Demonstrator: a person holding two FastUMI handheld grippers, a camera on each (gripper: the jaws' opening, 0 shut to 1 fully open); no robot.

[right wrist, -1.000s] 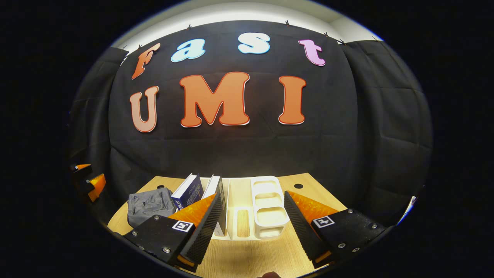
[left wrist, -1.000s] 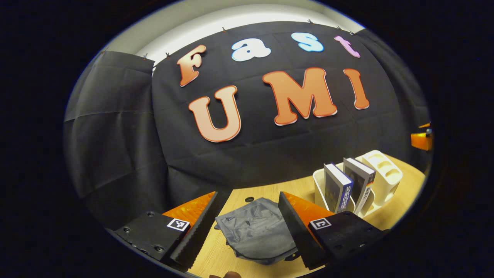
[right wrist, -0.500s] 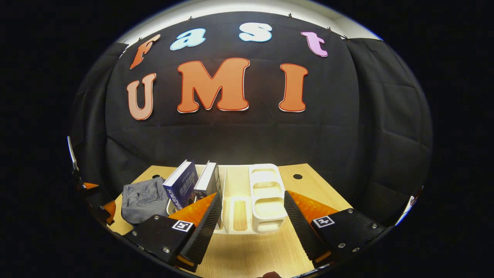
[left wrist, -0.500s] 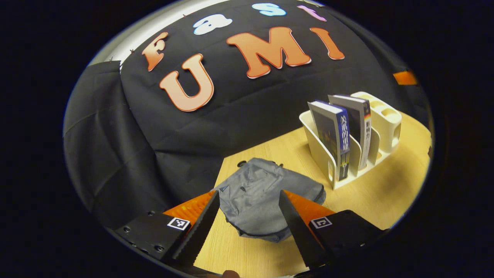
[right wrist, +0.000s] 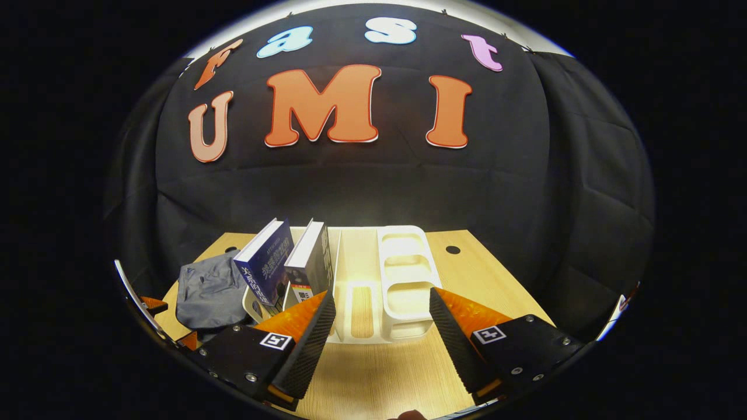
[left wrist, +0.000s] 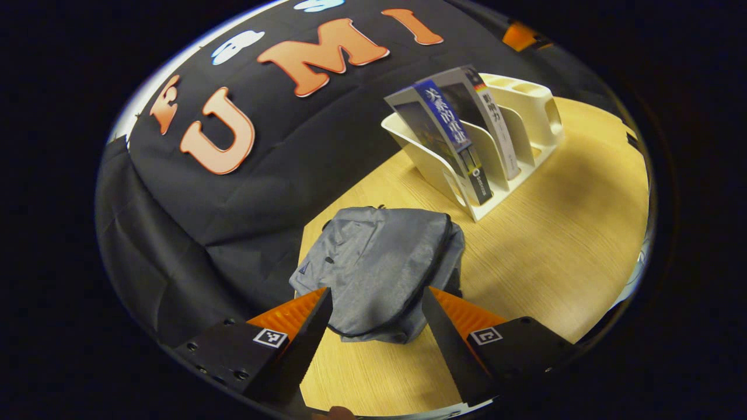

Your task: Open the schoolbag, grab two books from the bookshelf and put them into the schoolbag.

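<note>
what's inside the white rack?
Two books lean in the left slots of the rack; its other slots look empty. The slot bottoms under the books are hidden.

— How many books can you count from here?

— Two: a blue-spined book (left wrist: 449,119) and a grey-covered book (left wrist: 493,125), both ahead of the left jaws, right of them.

— Bags?

— One crumpled grey fabric schoolbag (left wrist: 379,265), straight ahead between those jaws.

— And holders?

— One cream plastic desk bookshelf (right wrist: 402,280), ahead between the right jaws. One pale wooden table (right wrist: 385,379).
</note>
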